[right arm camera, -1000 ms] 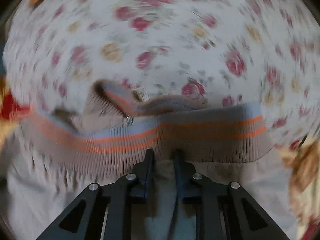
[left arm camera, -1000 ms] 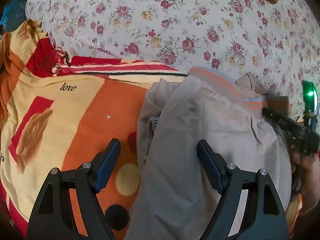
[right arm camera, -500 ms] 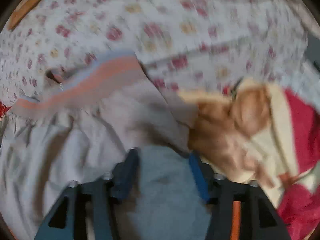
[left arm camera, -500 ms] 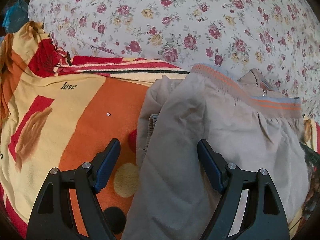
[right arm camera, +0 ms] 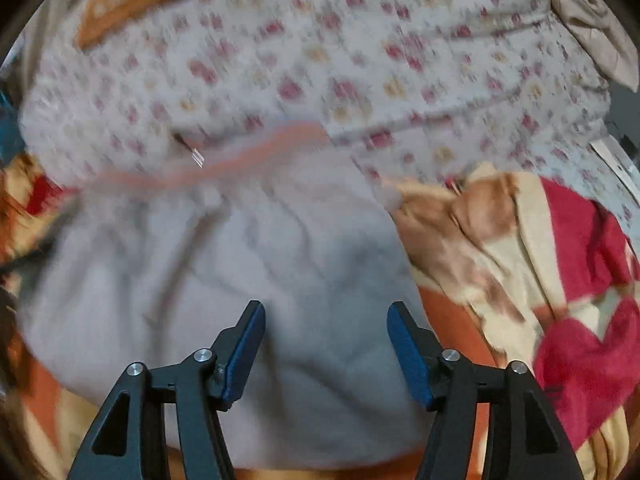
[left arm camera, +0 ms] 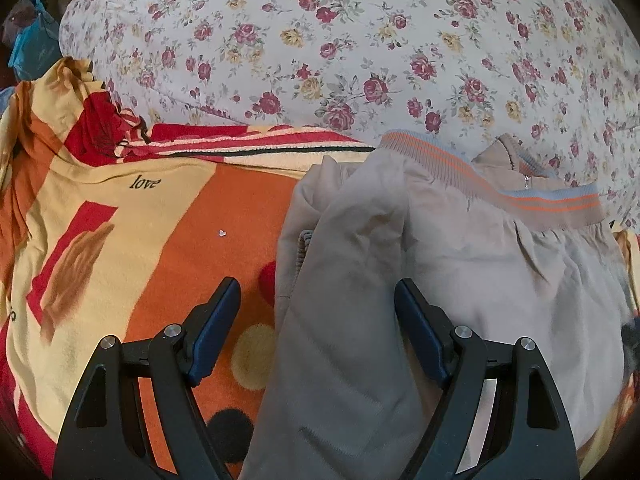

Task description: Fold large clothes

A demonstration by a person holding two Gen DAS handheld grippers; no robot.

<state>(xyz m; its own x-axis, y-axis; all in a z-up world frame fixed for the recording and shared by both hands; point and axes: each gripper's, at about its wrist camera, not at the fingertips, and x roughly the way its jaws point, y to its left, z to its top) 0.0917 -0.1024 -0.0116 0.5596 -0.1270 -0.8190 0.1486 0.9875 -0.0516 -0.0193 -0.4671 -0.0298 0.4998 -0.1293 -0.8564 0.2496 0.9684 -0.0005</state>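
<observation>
- Since the right hand-held gripper (right arm camera: 326,346) has just been opened and is empty, the beige jacket (left arm camera: 460,264), centre-right on the blanket (left arm camera: 168,236), could be left unevenly folded.
- The left hand-held gripper (left arm camera: 318,326) is held wide, so loose cloth could be snagged.

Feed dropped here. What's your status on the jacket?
Both grippers open, left, right jaws just opened. Beige jacket lies folded on blanket, released. Nothing in the way.
</observation>
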